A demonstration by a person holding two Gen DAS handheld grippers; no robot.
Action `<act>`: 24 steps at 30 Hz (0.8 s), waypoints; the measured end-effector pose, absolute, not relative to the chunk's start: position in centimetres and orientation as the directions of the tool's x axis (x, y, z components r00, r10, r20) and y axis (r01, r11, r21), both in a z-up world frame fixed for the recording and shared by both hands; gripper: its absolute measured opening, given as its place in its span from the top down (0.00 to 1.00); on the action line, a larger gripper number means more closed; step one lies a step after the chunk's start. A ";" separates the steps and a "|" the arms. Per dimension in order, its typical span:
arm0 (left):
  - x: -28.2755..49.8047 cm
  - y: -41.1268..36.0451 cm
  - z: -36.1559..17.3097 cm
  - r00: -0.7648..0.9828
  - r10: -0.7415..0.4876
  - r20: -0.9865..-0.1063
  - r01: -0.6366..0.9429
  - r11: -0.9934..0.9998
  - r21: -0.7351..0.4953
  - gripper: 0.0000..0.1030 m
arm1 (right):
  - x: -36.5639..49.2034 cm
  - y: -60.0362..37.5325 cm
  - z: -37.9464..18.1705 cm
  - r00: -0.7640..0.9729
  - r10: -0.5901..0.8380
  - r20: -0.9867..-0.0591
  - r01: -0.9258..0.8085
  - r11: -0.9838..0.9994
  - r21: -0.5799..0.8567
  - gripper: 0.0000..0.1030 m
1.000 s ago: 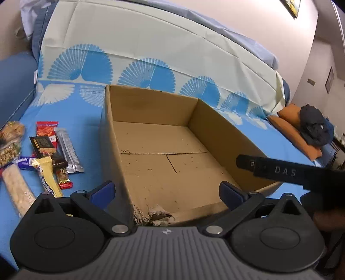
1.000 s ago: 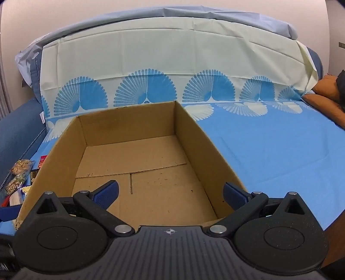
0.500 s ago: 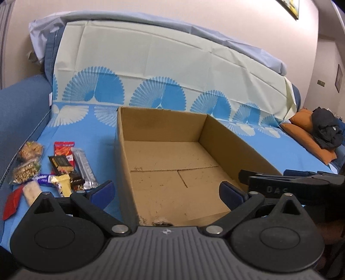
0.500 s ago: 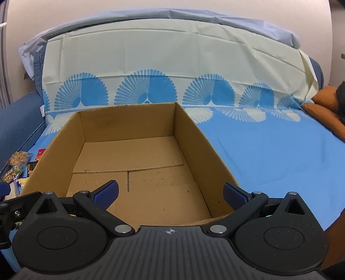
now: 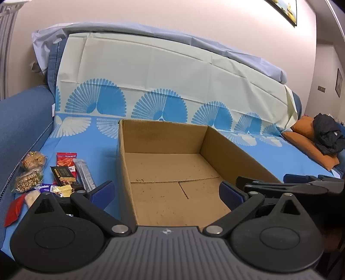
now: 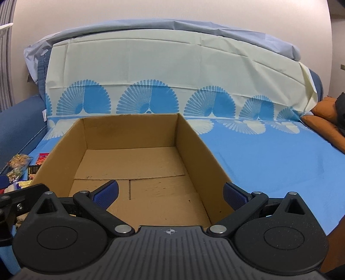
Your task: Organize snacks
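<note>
item: work surface, a sofa seat under a blue cover printed with white and blue fan shapes, the cream upper part of the cloth draped over the backrest. item: room, a pale pink wall behind, a framed picture high at the right in my left view, a small wall plate further right. item: cardboard box, open-topped, standing on the seat, its floor bare apart from flap seams and specks. item: snacks, lying flat on the cover just left of the box: two clear bags of nuts nearest the blue armrest, a red packet, a dark bar, a silver wrapper, a purple-and-gold wrapper, a red pouch at the near edge. item: left gripper, my fingers spread wide, nothing between the blue pads, hovering at the near end of the box. item: right gripper, likewise spread wide and empty, at the near edge of the box. view notes: my left camera alone shows the full snack row, the orange cushion with a dark garment on it, and my right gripper from the side at the right edge; my right camera shows only a sliver of the snacks past the box's left wall, and a wide bare stretch of cover to the right of the box.
</note>
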State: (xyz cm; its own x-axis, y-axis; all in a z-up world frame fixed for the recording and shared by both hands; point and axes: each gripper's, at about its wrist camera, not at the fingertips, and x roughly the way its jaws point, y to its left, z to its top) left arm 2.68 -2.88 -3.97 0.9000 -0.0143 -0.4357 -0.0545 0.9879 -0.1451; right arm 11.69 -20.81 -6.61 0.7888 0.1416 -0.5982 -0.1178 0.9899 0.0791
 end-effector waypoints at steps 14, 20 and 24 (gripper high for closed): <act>3.1 -2.2 -4.1 0.892 -0.051 -0.450 -0.044 0.979 -0.198 0.01 | 11.0 -19.2 -9.6 0.750 0.223 -0.623 -0.208 0.973 0.097 0.06; 2.9 -2.4 -4.1 0.894 -0.049 -0.446 -0.039 0.982 -0.187 0.01 | 10.9 -19.8 -9.8 0.748 0.229 -0.622 -0.217 0.971 0.096 0.07; 2.8 -2.4 -4.0 0.897 -0.055 -0.439 -0.033 0.981 -0.191 0.01 | 11.0 -20.0 -10.0 0.747 0.227 -0.625 -0.218 0.972 0.093 0.08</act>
